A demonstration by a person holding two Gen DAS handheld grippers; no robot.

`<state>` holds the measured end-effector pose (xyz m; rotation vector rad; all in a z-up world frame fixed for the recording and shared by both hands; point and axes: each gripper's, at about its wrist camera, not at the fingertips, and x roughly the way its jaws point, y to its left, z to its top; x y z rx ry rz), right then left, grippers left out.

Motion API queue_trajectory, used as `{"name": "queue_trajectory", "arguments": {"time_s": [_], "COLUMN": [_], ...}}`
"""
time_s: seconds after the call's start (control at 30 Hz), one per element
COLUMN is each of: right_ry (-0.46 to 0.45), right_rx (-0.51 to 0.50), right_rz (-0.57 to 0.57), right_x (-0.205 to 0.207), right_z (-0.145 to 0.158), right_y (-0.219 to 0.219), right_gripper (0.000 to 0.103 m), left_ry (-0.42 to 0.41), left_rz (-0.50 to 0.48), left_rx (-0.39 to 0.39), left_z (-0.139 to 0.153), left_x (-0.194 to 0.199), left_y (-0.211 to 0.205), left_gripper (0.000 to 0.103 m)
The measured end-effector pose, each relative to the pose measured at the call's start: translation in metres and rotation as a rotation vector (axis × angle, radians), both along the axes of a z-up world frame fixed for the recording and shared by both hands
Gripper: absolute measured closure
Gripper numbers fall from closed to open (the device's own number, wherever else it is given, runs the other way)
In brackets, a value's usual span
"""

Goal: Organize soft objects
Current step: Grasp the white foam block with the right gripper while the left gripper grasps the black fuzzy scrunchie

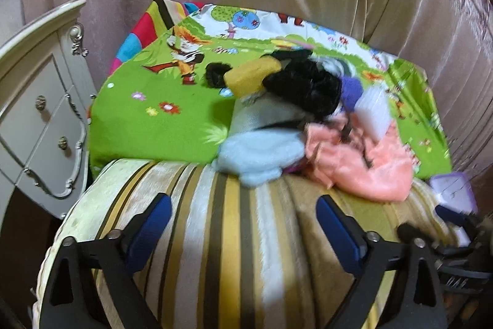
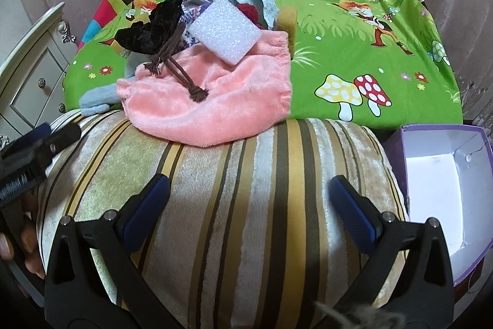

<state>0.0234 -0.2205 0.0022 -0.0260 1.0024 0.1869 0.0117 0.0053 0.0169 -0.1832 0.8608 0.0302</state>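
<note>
Both tools, left (image 1: 243, 224) and right (image 2: 249, 205), gape empty; pink cloth (image 2: 209, 110) (apparently fleece) at centre frame, purple box (image 2: 443, 193) lower right.

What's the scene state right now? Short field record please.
surface: striped cushion in front of green cartoon sheet
pile: pink fleece cloth, white foam block, black velvet pouch, light blue cloth
container: purple box, open, nothing seen inside
left hand-held gripper: open, holding nothing
right hand-held gripper: open, holding nothing
</note>
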Motion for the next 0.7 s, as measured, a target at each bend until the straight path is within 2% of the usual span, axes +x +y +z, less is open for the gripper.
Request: {"name": "queue_trajectory", "arguments": {"time_s": [0.13, 0.27, 0.43, 0.53, 0.7], "right_ry": [-0.004, -0.064, -0.134, -0.194, -0.222], "right_rx": [0.012, 0.009, -0.022, -0.085, -0.109], "right_rz": [0.038, 0.095, 0.166, 0.207, 0.259], "right_x": [0.003, 0.01, 0.033, 0.05, 0.081], "right_z": [0.007, 0.021, 0.037, 0.043, 0.039], "right_y": [0.002, 0.006, 0.014, 0.023, 0.029], "right_gripper": [0.0, 0.0, 0.0, 0.0, 0.0], "left_ry": [-0.022, -0.029, 0.009, 0.036, 0.064], "left_rz": [-0.014, -0.032, 0.002, 0.014, 0.03], "left_rx": [-0.132, -0.271, -0.396, -0.482, -0.572], "left_z": [0.009, 0.009, 0.002, -0.005, -0.018], "left_x": [0.025, 0.053, 0.089, 0.106, 0.123], "left_y": [0.006, 0.007, 0.007, 0.008, 0.01], "left_gripper": [0.011, 0.012, 0.02, 0.022, 0.036]}}
